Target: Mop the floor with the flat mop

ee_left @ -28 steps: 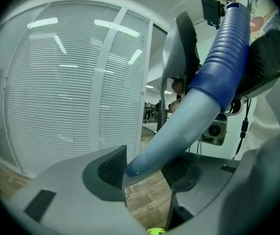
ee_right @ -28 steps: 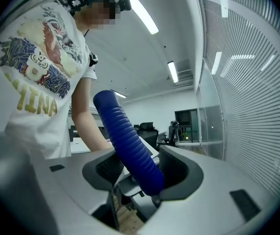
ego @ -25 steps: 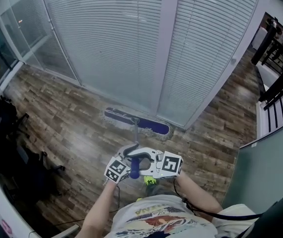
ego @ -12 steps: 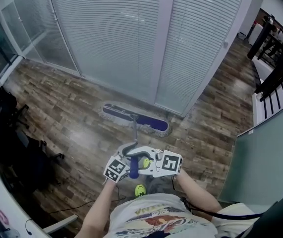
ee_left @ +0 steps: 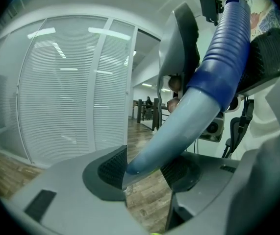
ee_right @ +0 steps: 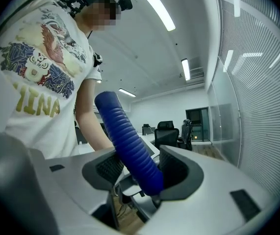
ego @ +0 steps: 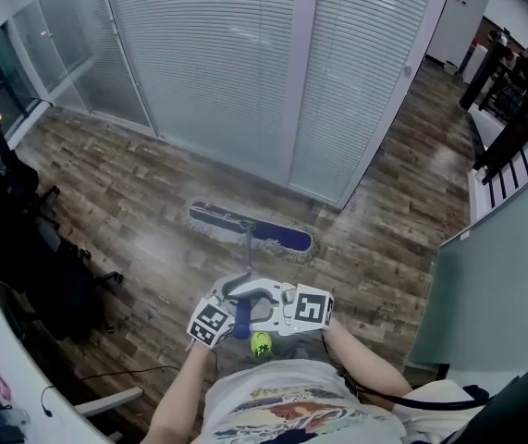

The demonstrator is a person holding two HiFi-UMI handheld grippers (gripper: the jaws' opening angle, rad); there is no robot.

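Wood floor (ego: 125, 202) before a glass wall (ego: 208, 63) with blinds; mop head (ego: 250, 230) lying flat on it, near the glass.
I have left gripper (ee_left: 144, 169) and right gripper (ee_right: 137, 169) both clamped on the mop handle (ego: 248, 257).

A wood-plank floor (ego: 134, 202) stretches below you. The blue head of the flat mop (ego: 250, 230) lies flat on it, near the foot of the blind-covered glass wall (ego: 227, 72). Dark office chairs (ego: 55, 289) stand on the boards at your left, with a thin black cable (ego: 120, 375) trailing nearby.
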